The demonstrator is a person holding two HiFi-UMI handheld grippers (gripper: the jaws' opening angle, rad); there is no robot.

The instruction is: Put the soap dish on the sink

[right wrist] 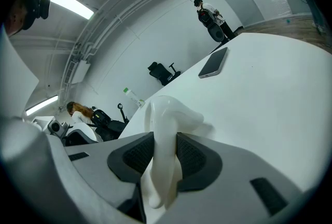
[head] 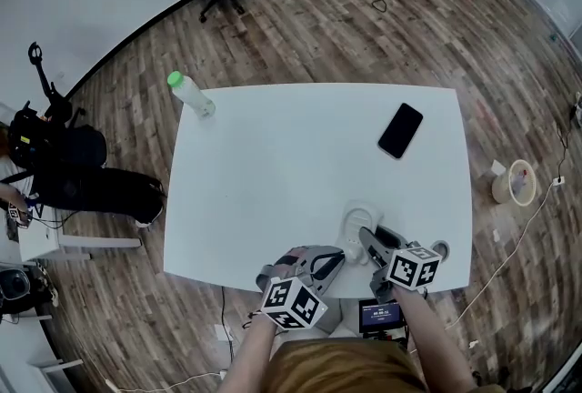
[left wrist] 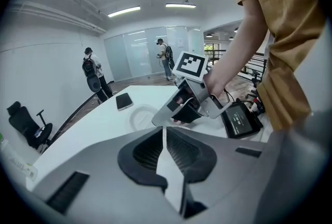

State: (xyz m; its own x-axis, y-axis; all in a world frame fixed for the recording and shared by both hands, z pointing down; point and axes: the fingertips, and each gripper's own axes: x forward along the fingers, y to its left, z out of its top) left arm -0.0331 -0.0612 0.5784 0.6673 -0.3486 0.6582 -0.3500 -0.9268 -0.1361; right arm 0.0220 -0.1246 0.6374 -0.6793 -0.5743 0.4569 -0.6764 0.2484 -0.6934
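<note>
right gripper [right wrist: 165,161] clamped on soap dish [right wrist: 167,114] rim; left gripper [left wrist: 165,151] closed, empty. no sink in view: recommend firm grip, level set-down.

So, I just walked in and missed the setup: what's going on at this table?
A person at a white table holds a gripper in each hand. The right gripper is shut on a soap dish near the table's near edge. The left gripper is shut and empty beside it. A phone and a green-capped bottle sit farther off.
</note>
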